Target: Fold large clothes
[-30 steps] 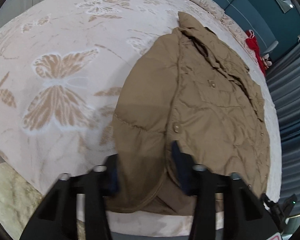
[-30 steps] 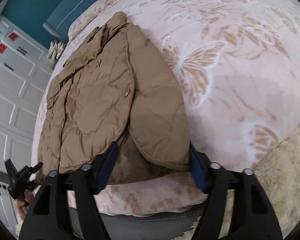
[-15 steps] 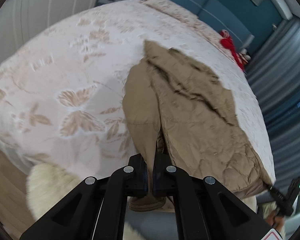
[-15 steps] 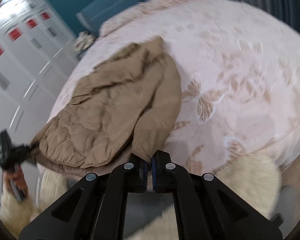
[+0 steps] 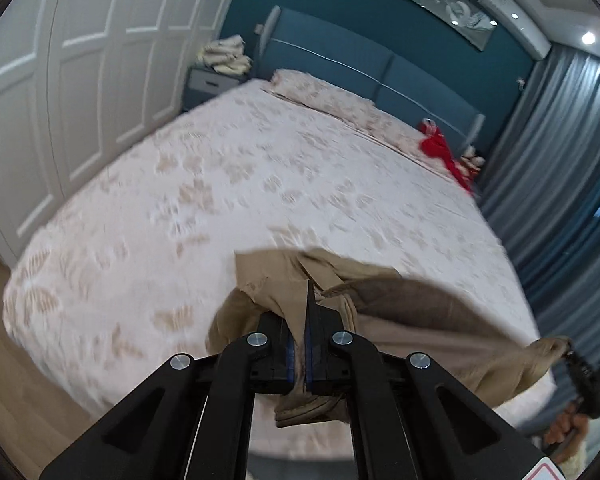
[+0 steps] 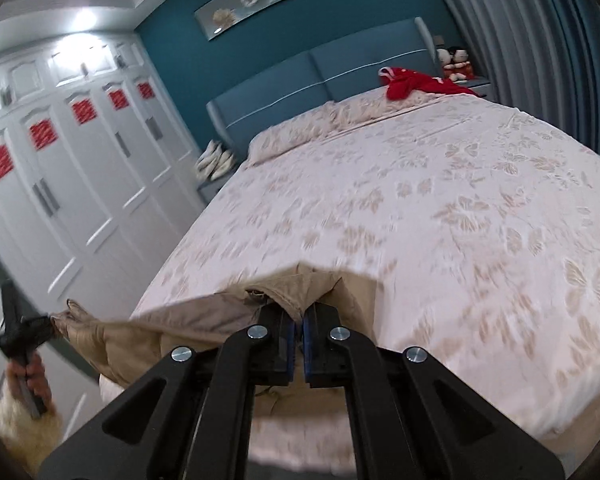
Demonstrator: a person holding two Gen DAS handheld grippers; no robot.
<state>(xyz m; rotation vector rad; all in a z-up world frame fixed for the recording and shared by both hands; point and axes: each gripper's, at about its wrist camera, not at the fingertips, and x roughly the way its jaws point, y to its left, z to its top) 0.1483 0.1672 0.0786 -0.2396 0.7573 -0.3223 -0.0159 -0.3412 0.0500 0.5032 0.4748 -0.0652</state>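
Left tool (image 5: 307, 360) clamped on hem of tan jacket (image 5: 412, 320). Right tool (image 6: 298, 354) clamped on opposite hem corner. Jacket hangs stretched between tools, above near edge of bed (image 5: 260, 184). Frames motion-blurred.

We can read no text, brand or number; red paper decorations (image 6: 83, 112) on the white wardrobe doors (image 6: 100, 184), at ten o'clock, stay illegible.

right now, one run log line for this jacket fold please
step: lifting hem | left claw: shut on tan jacket | right claw: shut on tan jacket | jacket: stretched between both, over bed
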